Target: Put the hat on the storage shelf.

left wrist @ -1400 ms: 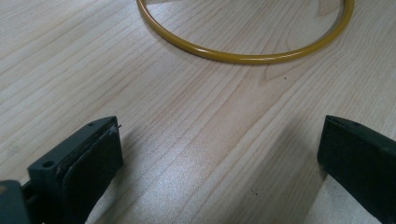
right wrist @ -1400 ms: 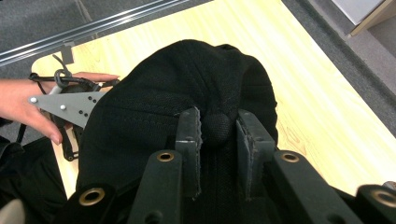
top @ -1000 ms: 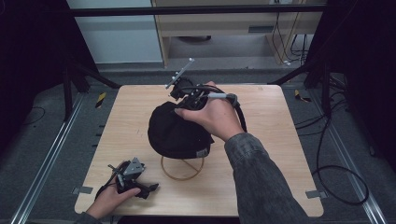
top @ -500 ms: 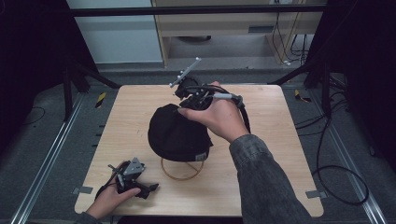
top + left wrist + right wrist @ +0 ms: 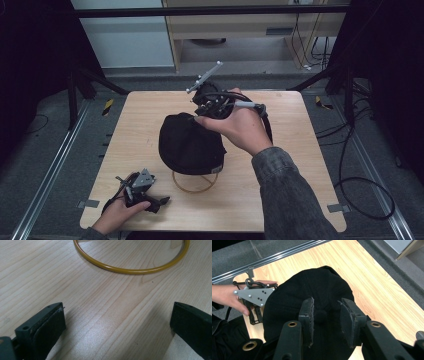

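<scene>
Up close, the right gripper view is showing what the high view is hiding under the person's right hand: the right gripper is poised over the crown of the black cap, its jaws standing partly apart on either side of the small button at the top, with a gap showing between that button and each pad, so nothing is being clamped. Seen from above, the cap is sitting near the middle of the wooden table, propped over a yellow ring whose near arc is peeking out from beneath its edge.

Meanwhile the left gripper view is looking along the bare tabletop toward that same ring, with its own jaws standing wide apart and empty. From above, the left gripper is resting at the near left corner of the table, held by the person's left hand, well apart from the cap.

Cables are trailing off the far right side of the table, and nothing is lying between either gripper and the cap.
</scene>
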### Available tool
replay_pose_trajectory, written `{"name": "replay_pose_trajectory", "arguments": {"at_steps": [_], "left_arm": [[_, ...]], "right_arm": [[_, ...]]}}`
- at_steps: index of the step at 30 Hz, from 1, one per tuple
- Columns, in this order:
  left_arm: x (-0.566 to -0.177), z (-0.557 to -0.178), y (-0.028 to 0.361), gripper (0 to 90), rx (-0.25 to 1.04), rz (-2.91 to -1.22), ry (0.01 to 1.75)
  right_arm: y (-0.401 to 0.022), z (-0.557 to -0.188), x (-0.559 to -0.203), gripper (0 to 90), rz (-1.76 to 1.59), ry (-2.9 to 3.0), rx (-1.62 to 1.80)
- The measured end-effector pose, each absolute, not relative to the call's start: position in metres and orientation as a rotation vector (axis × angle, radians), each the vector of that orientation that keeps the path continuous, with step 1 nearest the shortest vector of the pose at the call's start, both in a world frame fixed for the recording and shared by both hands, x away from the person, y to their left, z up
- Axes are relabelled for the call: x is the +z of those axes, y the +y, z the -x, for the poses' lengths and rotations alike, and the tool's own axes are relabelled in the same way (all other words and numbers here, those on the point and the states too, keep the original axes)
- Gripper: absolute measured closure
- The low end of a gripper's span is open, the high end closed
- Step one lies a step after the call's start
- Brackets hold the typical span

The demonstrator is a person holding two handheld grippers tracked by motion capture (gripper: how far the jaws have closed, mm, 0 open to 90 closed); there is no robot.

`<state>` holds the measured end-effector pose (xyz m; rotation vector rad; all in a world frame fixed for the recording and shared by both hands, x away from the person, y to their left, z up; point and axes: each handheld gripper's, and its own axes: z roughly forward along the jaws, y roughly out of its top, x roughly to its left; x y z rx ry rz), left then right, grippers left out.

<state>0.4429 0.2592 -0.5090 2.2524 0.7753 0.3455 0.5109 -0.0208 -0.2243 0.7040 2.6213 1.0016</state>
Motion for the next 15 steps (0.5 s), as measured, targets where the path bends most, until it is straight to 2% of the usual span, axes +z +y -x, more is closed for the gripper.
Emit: {"name": "replay_pose_trajectory", "arguments": {"at_steps": [9,15], "left_arm": [[-0.509,-0.443,0.259,0.0,0.346,-2.252,0.775],[-0.509,-0.443,0.259,0.0,0.346,-2.252,0.776]], "right_arm": [[-0.036,-0.500,-0.225,65.0,-0.716,2.592,1.054],[-0.049,-0.495,-0.227,61.0,-0.741,2.558,1.077]]}}
